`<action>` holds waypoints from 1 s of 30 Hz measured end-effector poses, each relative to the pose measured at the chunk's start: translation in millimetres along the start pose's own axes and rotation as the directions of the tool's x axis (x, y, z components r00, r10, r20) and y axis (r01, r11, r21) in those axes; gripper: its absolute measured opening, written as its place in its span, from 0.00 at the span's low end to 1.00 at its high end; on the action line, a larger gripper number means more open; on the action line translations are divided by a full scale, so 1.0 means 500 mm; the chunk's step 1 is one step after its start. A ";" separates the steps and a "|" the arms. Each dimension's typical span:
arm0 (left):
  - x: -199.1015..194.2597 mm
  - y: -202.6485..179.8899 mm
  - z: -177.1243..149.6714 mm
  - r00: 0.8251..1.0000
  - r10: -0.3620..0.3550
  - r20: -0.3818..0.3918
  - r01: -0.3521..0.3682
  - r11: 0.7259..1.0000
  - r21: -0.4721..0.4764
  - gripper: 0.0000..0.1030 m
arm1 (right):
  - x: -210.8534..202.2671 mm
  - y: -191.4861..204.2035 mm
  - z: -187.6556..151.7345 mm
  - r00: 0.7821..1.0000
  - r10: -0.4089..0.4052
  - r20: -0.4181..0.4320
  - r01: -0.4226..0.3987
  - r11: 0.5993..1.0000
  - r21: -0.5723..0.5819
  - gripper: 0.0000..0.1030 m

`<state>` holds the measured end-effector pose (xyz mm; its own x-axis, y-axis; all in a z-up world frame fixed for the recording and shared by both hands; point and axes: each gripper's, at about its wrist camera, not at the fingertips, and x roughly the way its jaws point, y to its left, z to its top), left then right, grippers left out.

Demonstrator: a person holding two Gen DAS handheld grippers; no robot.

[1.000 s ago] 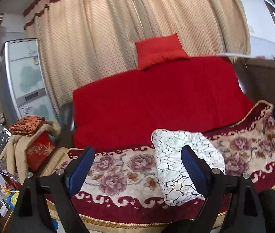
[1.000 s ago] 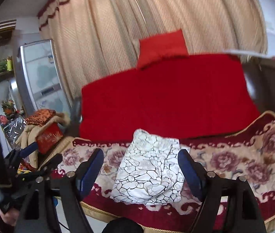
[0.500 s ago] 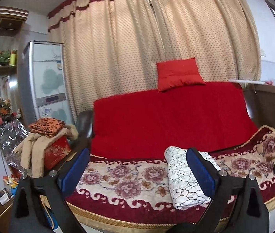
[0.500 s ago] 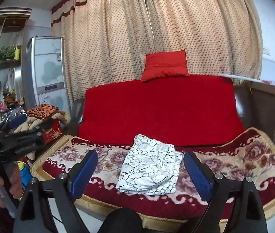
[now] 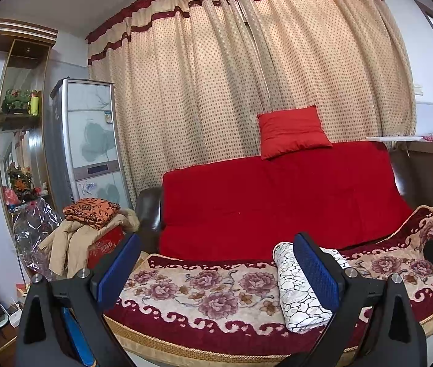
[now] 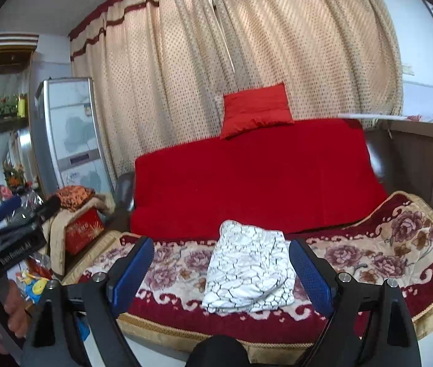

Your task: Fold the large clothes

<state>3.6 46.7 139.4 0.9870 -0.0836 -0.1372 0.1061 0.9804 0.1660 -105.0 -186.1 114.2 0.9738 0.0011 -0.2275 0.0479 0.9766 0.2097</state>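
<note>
The folded white garment (image 6: 248, 270) lies on the sofa's floral cover (image 6: 400, 244). Both the left tongs (image 5: 216, 270) and right tongs (image 6: 221, 270) gape empty, well back. Only the right view shows its whole top; the left shows its rolled edge.

Even indoor light, sharp left view, blurred right view, fisheye-bent edges

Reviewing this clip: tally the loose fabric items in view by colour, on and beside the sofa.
Red: 1, the cushion on the sofa back.
White with black crackle print: 1, the folded garment on the seat.
Orange patterned: 1, the folded cloth.
Beige: 1, the coat under it.
Total: 4.
</note>
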 end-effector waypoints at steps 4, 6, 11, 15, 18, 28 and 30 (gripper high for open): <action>-0.007 0.000 0.002 1.000 -0.002 0.010 0.002 1.000 -0.006 0.97 | -0.011 0.000 0.010 1.000 -0.014 0.022 0.014 1.000 -0.007 0.89; -0.003 -0.001 -0.001 1.000 0.002 0.005 -0.002 1.000 -0.005 0.97 | -0.008 0.001 0.009 1.000 -0.024 0.020 0.024 1.000 -0.018 0.89; 0.009 -0.006 -0.008 1.000 -0.001 -0.014 0.000 1.000 -0.003 0.97 | 0.013 -0.006 0.002 0.999 -0.032 -0.012 0.032 0.999 -0.017 0.89; 0.016 -0.012 -0.012 1.000 -0.010 -0.020 0.010 1.000 -0.002 0.97 | 0.026 -0.008 -0.007 0.999 -0.045 -0.029 0.044 0.999 -0.028 0.89; 0.020 -0.017 -0.016 1.000 -0.016 -0.026 0.017 1.000 0.002 0.97 | 0.032 -0.008 -0.012 0.998 -0.048 -0.036 0.046 0.998 -0.032 0.89; 0.041 -0.036 -0.023 0.998 -0.055 -0.044 0.055 0.998 0.004 0.97 | 0.049 -0.006 -0.019 0.997 -0.064 -0.048 0.062 0.997 -0.049 0.89; 0.047 -0.041 -0.025 0.997 -0.064 -0.046 0.064 0.998 0.005 0.97 | 0.054 -0.007 -0.021 0.996 -0.066 -0.054 0.063 0.997 -0.050 0.89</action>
<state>23.0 27.0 120.6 0.9715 -0.1380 -0.1926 0.1701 0.9721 0.1615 -81.1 -187.2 97.6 0.9551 -0.0519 -0.2918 0.0983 0.9843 0.1468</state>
